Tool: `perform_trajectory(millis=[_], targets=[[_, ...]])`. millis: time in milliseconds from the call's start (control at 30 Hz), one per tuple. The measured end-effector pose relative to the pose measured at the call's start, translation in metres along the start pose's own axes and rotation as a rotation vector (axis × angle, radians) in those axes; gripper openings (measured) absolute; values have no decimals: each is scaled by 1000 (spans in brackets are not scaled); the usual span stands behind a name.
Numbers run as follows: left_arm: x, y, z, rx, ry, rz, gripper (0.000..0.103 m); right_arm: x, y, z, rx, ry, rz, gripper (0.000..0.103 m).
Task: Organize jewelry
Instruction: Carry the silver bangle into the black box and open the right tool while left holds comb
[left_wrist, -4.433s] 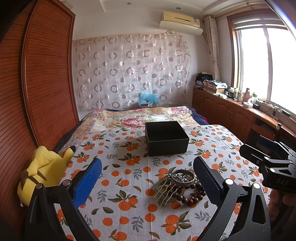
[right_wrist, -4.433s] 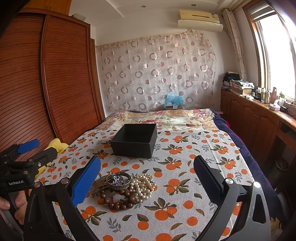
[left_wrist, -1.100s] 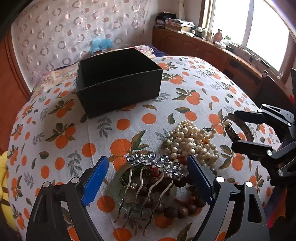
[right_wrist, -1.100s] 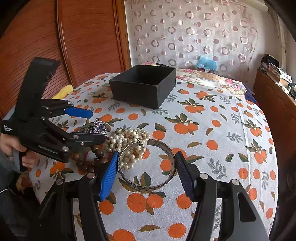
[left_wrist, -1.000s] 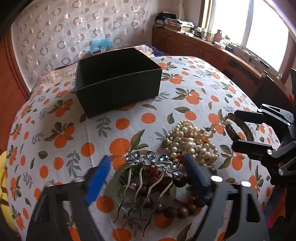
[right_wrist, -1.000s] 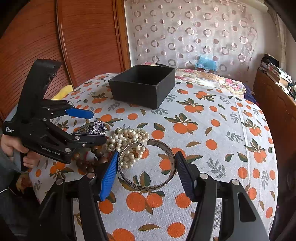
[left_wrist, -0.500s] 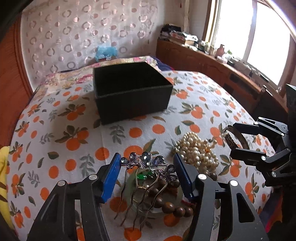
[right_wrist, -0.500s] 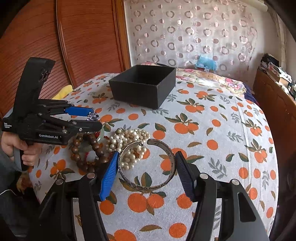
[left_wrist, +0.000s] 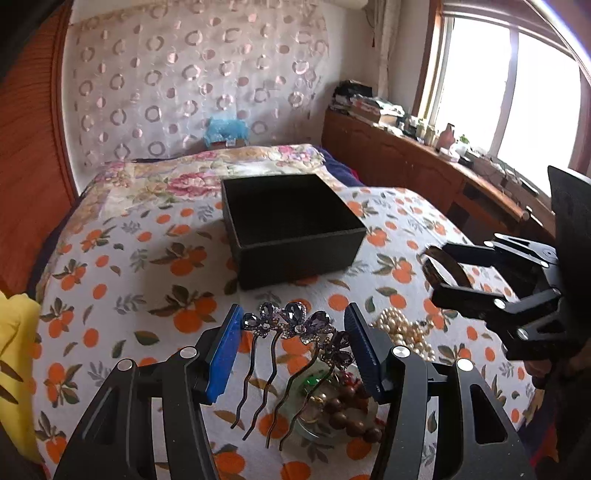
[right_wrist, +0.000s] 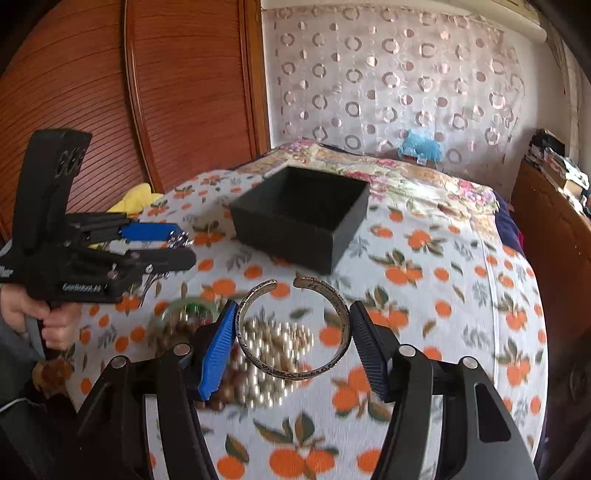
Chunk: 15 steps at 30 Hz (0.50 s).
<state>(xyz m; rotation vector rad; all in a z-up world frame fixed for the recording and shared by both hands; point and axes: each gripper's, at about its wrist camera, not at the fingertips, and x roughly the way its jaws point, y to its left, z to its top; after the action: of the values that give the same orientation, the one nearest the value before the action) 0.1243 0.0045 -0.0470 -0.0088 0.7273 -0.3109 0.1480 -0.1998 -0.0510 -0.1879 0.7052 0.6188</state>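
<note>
My left gripper (left_wrist: 293, 347) is shut on a jewelled hair comb (left_wrist: 291, 325) and holds it above the bed. My right gripper (right_wrist: 293, 345) is shut on an open silver cuff bracelet (right_wrist: 295, 328), lifted off the bedspread. The open black box (left_wrist: 288, 225) stands ahead of both; it also shows in the right wrist view (right_wrist: 303, 214). A pearl necklace (left_wrist: 406, 332), a wooden bead bracelet (left_wrist: 343, 417) and a green bangle (left_wrist: 314, 428) lie in a pile below the grippers. The left gripper also shows in the right wrist view (right_wrist: 177, 243).
The bed wears an orange-print cover (left_wrist: 147, 280). A yellow plush toy (left_wrist: 14, 350) lies at its left edge. A wooden wardrobe (right_wrist: 147, 92) stands to the left, a wooden cabinet (left_wrist: 424, 173) under the window to the right.
Both grippers have risen from the pile. The left one closed on the hair comb and lifted it; the right one closed on the cuff bracelet and lifted it toward the box.
</note>
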Motion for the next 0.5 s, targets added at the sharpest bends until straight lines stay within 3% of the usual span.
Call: perform_trajectory(millis=[300,500], targets=[[-9,16,26,-15,-47,19,54,35,-7,64,-44,-34,-16,64],[-8,29,53,-18,-64,53,54,66,-11,88,-76,-11,-31,64]])
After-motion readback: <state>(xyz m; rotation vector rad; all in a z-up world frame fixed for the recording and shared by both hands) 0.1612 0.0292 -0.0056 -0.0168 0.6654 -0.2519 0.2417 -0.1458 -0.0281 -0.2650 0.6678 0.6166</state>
